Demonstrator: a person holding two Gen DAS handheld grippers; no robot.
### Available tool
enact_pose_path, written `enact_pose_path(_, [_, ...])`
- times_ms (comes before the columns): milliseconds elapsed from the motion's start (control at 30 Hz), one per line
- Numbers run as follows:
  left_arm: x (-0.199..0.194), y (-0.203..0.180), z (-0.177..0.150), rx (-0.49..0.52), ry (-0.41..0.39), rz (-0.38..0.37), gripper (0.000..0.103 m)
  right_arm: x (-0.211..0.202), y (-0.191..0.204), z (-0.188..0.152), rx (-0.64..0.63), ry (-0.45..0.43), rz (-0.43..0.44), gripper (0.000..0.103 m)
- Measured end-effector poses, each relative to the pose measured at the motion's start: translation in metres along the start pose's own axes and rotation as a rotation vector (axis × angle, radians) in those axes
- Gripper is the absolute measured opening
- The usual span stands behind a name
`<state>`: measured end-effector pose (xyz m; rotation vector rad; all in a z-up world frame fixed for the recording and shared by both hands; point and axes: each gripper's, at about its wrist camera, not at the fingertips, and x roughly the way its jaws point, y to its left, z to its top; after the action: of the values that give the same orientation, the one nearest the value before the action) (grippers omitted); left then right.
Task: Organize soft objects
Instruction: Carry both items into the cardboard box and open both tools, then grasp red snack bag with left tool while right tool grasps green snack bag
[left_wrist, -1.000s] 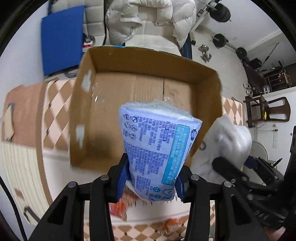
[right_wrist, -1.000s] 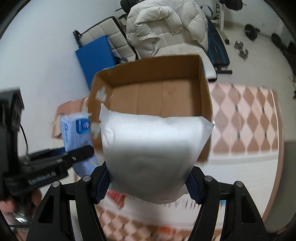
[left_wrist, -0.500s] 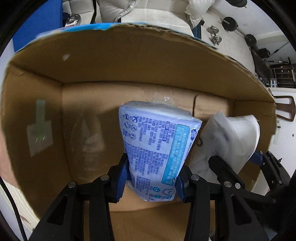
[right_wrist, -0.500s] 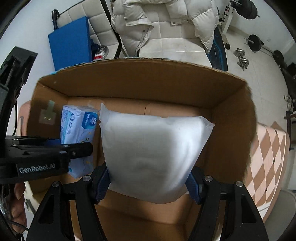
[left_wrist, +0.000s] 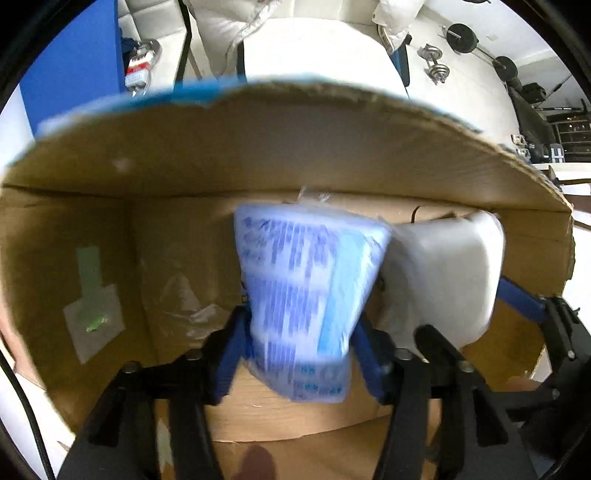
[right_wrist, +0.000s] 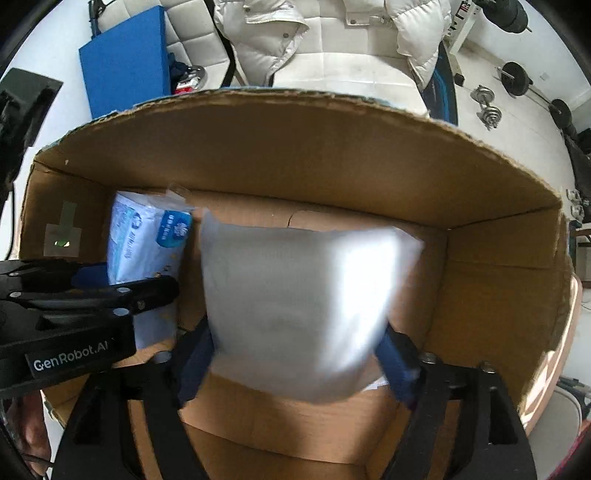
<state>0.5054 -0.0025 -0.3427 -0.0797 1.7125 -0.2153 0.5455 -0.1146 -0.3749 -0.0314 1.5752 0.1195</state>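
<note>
While neither pack has been let go yet, both sit well inside the cardboard box (right_wrist: 295, 155), so the task looks close to its placing step. The left claw (left_wrist: 299, 343) is clenched on the blue printed tissue pack (left_wrist: 306, 295), which fills the lower centre of the left wrist view, its top near the far wall of the box. The right claw (right_wrist: 295, 354) is clenched on the plain white soft pack (right_wrist: 299, 302), in the centre of the right wrist view. In both views the two packs sit just beside each other; whether they touch I cannot tell, as both are blurred. Whether either pack rests on the box floor is also unclear.

What seems left is to lower each pack, open the claws and draw them out. Whether more soft things wait outside the box cannot be seen.

Around the box: a piece of green tape (left_wrist: 92, 280) on its inner wall at the left, a white puffer jacket (right_wrist: 332, 33) on a pale seat at the top, a blue pad (right_wrist: 125, 70) at the upper left, and dumbbells (right_wrist: 487, 107) at the upper right. The box walls and the neighbouring claw crowd each withdrawal.
</note>
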Motion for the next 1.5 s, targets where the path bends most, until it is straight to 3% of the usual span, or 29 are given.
enact_pose_path(67, [-0.009, 0.002, -0.004, -0.003, -0.028, -0.001, 0.092, -0.005, -0.001, 0.0, 0.005, -0.005, -0.014, 0.099])
enact_pose_path(233, [-0.041, 0.007, -0.024, 0.013, -0.079, -0.005, 0.102, -0.022, -0.002, -0.007, -0.005, -0.031, -0.036, 0.103])
enact_pose_path(400, [-0.079, 0.015, -0.041, 0.023, -0.166, 0.016, 0.102, -0.053, 0.013, -0.034, -0.055, -0.127, -0.108, 0.103])
enact_pose_path(533, [-0.108, 0.012, -0.058, 0.042, -0.252, 0.062, 0.102, -0.086, 0.02, -0.056, -0.038, -0.196, -0.1, 0.103])
enact_pose_path(733, [-0.145, 0.004, -0.122, 0.059, -0.391, 0.164, 0.102, -0.129, 0.02, -0.104, 0.03, -0.282, -0.086, 0.103])
enact_pose_path(900, [-0.138, 0.012, -0.188, 0.062, -0.428, 0.254, 0.102, -0.148, 0.028, -0.159, 0.039, -0.256, -0.029, 0.103])
enact_pose_path(967, [-0.121, 0.017, -0.213, 0.064, -0.402, 0.284, 0.102, -0.144, 0.033, -0.185, 0.032, -0.231, -0.033, 0.103])
enact_pose_path(1133, [-0.039, 0.024, -0.252, 0.102, -0.212, 0.28, 0.102, -0.105, 0.037, -0.242, 0.036, -0.143, -0.031, 0.103])
enact_pose_path(1267, [0.031, 0.013, -0.261, 0.192, -0.07, 0.27, 0.095, -0.065, 0.029, -0.262, 0.094, -0.063, 0.003, 0.101])
enact_pose_path(1400, [0.074, 0.002, -0.26, 0.263, 0.011, 0.289, 0.092, -0.044, 0.024, -0.264, 0.134, -0.023, 0.023, 0.093])
enact_pose_path(1467, [0.086, 0.005, -0.256, 0.249, 0.045, 0.292, 0.061, -0.035, 0.022, -0.264, 0.151, 0.003, 0.033, 0.086])
enact_pose_path(1500, [0.09, 0.01, -0.254, 0.221, 0.068, 0.267, 0.056, -0.03, 0.022, -0.263, 0.152, 0.016, 0.033, 0.083])
